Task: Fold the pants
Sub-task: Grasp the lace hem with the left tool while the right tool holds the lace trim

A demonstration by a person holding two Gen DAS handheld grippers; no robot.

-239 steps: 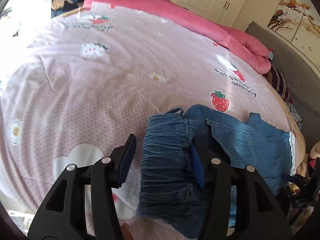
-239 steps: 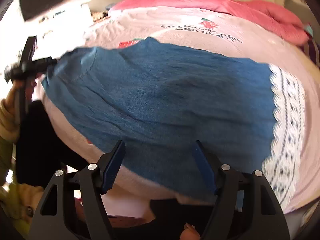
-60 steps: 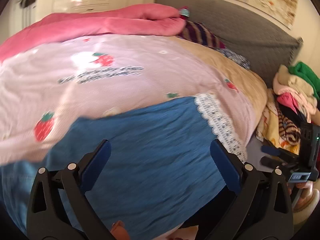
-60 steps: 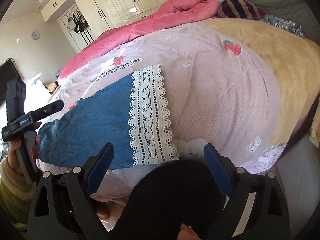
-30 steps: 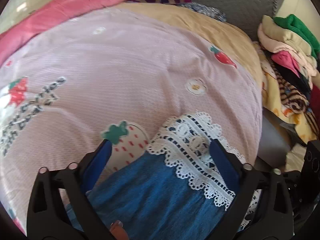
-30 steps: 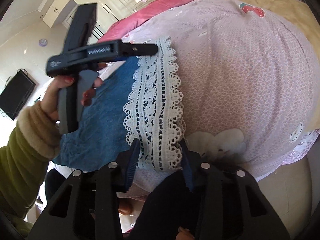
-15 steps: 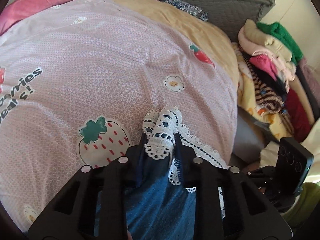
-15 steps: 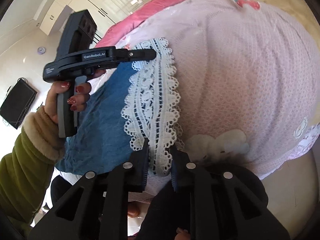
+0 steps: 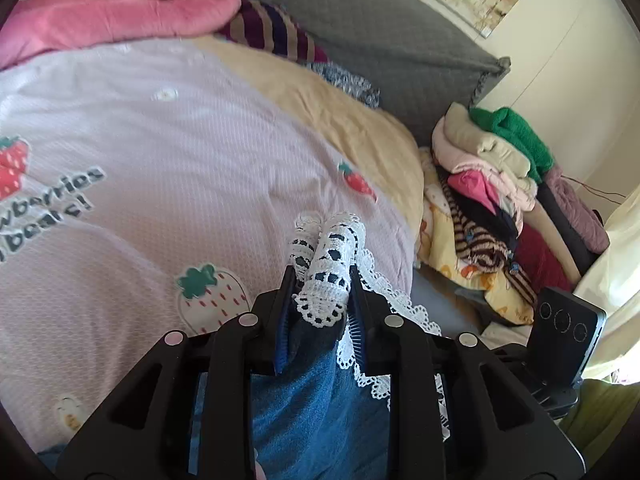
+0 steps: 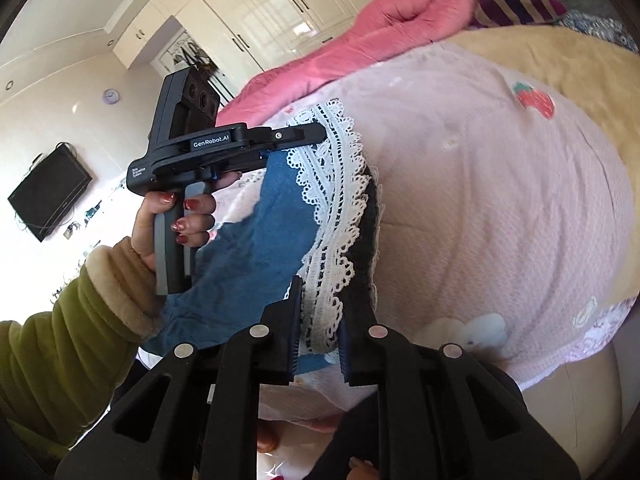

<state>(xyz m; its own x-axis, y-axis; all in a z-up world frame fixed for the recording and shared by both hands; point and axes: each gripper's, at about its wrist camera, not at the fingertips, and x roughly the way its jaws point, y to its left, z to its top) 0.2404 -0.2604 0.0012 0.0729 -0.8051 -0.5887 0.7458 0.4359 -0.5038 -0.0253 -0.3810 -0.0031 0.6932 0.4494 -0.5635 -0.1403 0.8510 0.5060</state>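
The blue denim pants (image 10: 256,240) with a white lace hem (image 10: 336,200) hang lifted over the pink strawberry-print bedspread (image 10: 500,184). My left gripper (image 9: 320,280) is shut on one corner of the lace hem (image 9: 332,268), which bunches up between its pads. In the right wrist view the left gripper (image 10: 316,140) shows at the far hem corner, held by a hand in a green sleeve. My right gripper (image 10: 318,300) is shut on the near corner of the same hem. The hem stretches raised between the two, casting a shadow on the bed.
A rolled pink quilt (image 9: 112,4) and a striped pillow (image 9: 276,36) lie at the bed's head against a grey headboard (image 9: 384,44). A pile of folded clothes (image 9: 500,184) stands beside the bed. White wardrobes (image 10: 280,12) and a wall television (image 10: 48,196) lie beyond.
Both grippers closed on the lace hem's corners over the last second and then rose, lifting the hem off the bedspread. The left one also tilted upward toward the headboard.
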